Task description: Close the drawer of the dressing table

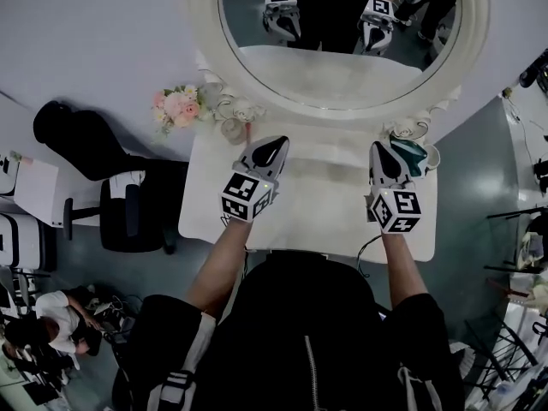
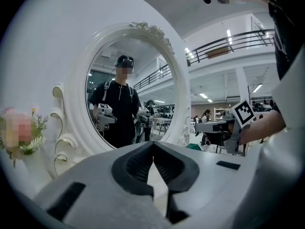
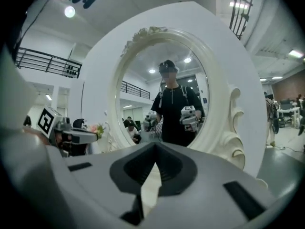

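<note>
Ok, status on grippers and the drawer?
Left gripper shut, empty. Right gripper shut, empty. Both over dressing table, facing mirror. No open drawer visible; front hidden by torso.

The left gripper (image 1: 274,148) and right gripper (image 1: 382,152) hover over the table (image 1: 317,205), pointing at the far mirror (image 1: 338,80), which reflects the 2. Flowers (image 1: 177,106) stand far left.

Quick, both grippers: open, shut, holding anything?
Left gripper: jaws closed, nothing held.
Right gripper: jaws closed, nothing held.
</note>
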Demonstrator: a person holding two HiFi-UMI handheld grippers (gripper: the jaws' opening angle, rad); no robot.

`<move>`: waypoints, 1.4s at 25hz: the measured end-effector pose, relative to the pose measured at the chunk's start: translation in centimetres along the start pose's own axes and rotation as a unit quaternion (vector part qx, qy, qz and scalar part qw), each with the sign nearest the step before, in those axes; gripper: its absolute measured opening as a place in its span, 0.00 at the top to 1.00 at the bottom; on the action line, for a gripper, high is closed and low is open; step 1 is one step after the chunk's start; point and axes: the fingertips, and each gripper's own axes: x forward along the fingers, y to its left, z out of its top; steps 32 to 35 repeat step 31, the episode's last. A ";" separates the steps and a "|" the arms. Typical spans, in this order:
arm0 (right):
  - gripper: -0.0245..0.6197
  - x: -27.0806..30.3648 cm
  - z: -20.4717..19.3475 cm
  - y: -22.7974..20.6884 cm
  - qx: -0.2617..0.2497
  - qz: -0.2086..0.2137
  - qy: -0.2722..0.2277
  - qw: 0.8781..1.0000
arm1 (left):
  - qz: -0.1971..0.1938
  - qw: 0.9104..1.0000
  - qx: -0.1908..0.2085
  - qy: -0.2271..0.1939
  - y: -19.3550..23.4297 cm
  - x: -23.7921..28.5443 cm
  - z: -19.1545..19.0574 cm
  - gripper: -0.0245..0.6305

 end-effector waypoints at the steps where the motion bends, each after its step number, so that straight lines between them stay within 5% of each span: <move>1: 0.96 0.0 0.8 0.4 0.000 0.003 -0.009 1.000 | 0.001 1.000 0.001 -0.002 0.1 -0.1 0.2 0.96; 35: 0.96 -2.0 0.3 1.7 -0.014 0.014 -0.018 1.000 | 0.000 1.000 0.001 -0.001 -1.0 -0.4 -0.2 0.96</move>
